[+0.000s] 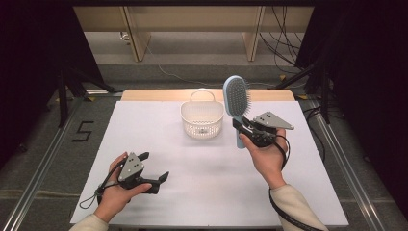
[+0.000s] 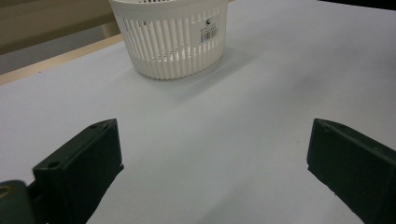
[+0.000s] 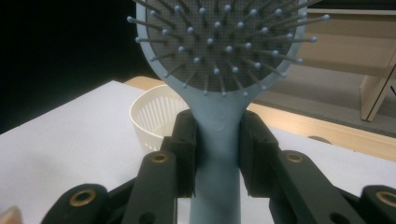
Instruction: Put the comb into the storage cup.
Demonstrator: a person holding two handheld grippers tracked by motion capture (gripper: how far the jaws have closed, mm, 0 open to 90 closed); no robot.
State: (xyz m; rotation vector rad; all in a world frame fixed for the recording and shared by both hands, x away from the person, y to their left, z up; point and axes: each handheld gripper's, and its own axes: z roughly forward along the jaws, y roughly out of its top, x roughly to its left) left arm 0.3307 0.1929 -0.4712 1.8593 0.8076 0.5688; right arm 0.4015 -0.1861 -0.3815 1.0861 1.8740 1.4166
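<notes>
We find the right gripper (image 1: 246,126) clamped on the handle of the pale blue plastic paddle hairbrush (image 1: 236,98), held upright at three o'clock of the white slatted plastic basket (image 1: 202,119). The left gripper (image 1: 153,167) rests wide and empty. Risk: the top-heavy brush could pivot in the pads, strike the rim and tip the light basket.

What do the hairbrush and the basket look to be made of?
Hairbrush: likely matte light-blue plastic, smooth moulded handle; dark, dotted, seemingly soft pad with ball-tipped pins. Basket: probably rigid cream-white plastic, judging by thin moulded slats, slight sheen and barcode sticker.
</notes>
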